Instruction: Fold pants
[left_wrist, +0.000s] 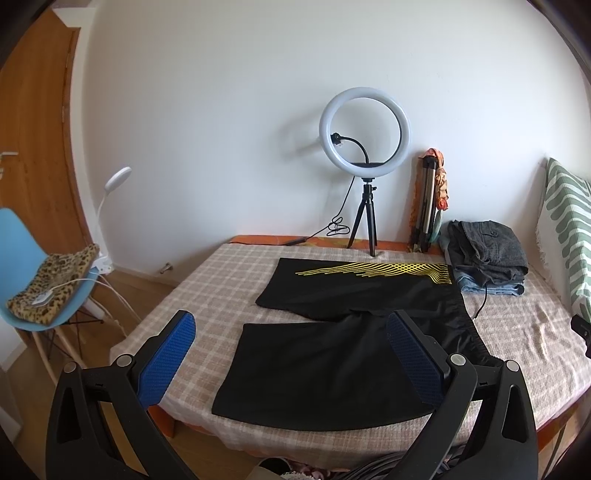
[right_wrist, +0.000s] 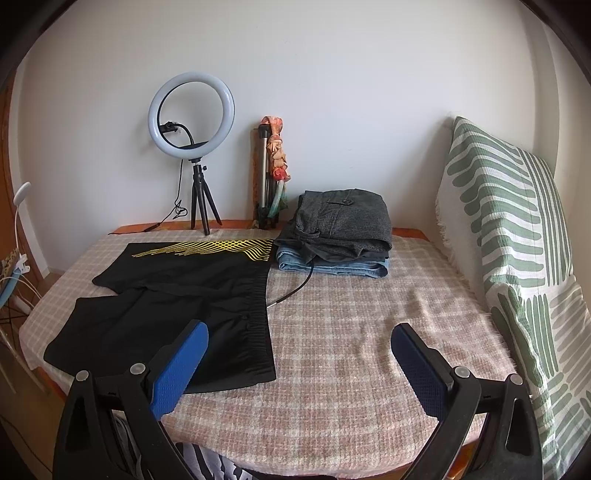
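Observation:
Black shorts (left_wrist: 325, 365) with a yellow line pattern on the far leg lie spread flat on the checked bedspread (left_wrist: 229, 273), legs to the left, waistband to the right. They also show in the right wrist view (right_wrist: 177, 306). My left gripper (left_wrist: 291, 343) is open and empty, held above the near leg. My right gripper (right_wrist: 299, 354) is open and empty, above the bedspread (right_wrist: 351, 332) just right of the waistband.
A stack of folded pants (right_wrist: 336, 236) sits at the back right, with a black cord trailing from it. A ring light on a tripod (left_wrist: 364, 136) and a folded tripod (left_wrist: 424, 199) stand by the wall. A green-patterned pillow (right_wrist: 509, 236) is at right, a blue chair (left_wrist: 22, 251) at left.

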